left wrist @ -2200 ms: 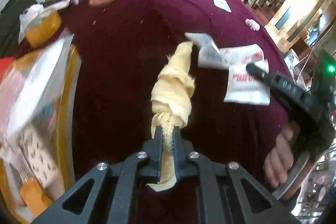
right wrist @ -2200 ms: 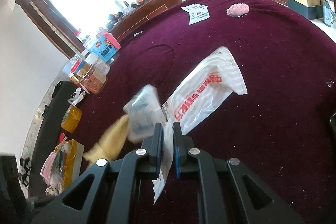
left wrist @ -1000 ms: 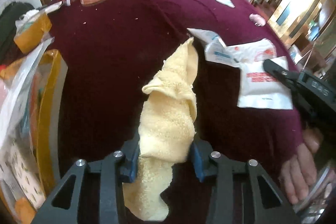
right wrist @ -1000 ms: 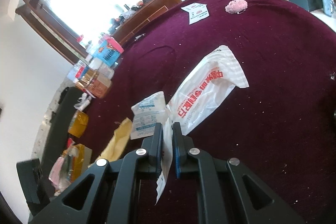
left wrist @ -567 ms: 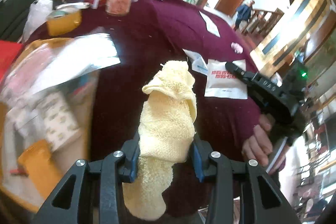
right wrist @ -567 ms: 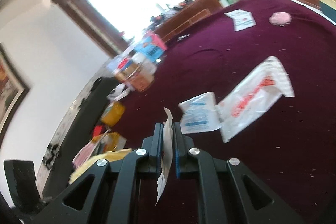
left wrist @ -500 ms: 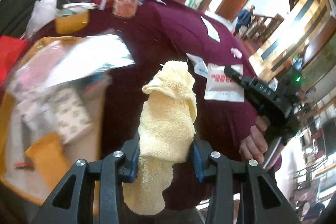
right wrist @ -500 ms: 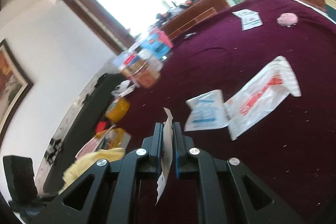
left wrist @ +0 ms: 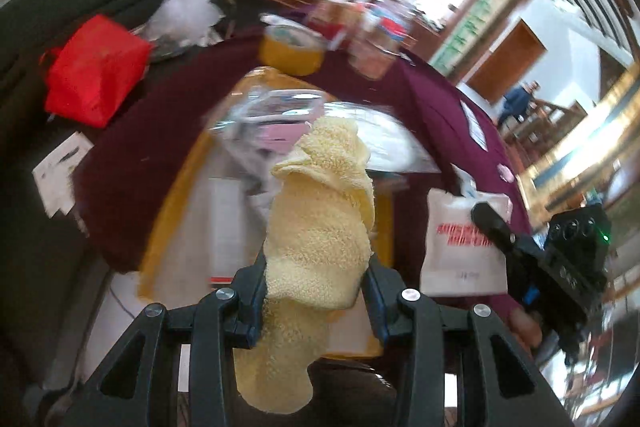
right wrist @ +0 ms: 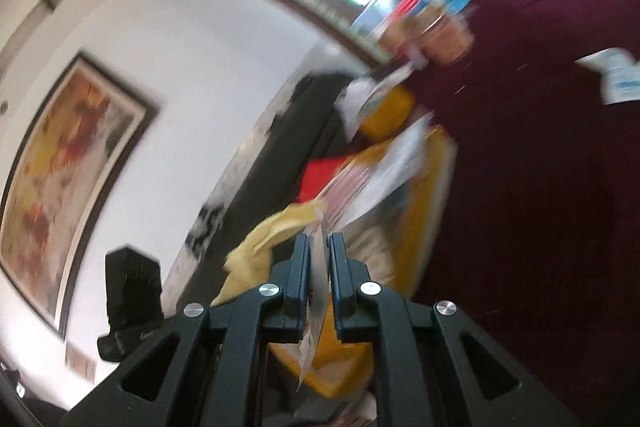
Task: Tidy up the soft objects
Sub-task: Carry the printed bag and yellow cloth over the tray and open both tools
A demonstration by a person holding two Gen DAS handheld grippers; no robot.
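Observation:
A fluffy yellow towel (left wrist: 320, 219) hangs bunched between the pads of my left gripper (left wrist: 316, 267), which is shut on it. It hovers above a yellow tray (left wrist: 172, 211) filled with packets and plastic bags. To the right, my right gripper (left wrist: 486, 217) carries a white plastic bag with red print (left wrist: 456, 247). In the right wrist view, which is blurred, the right gripper (right wrist: 319, 247) is shut on the thin bag's edge (right wrist: 316, 279). The towel (right wrist: 268, 239) and the tray (right wrist: 426, 211) lie just ahead of it.
The round table has a maroon cloth (left wrist: 432, 99). A red bag (left wrist: 94, 67) lies on a dark seat to the left. A yellow tub (left wrist: 290, 53) and jars (left wrist: 372, 55) stand behind the tray. White packets (right wrist: 616, 75) lie on the cloth further right.
Both grippers have risen and swung left from the middle of the table to the yellow tray. The towel and the white bag have stayed gripped throughout.

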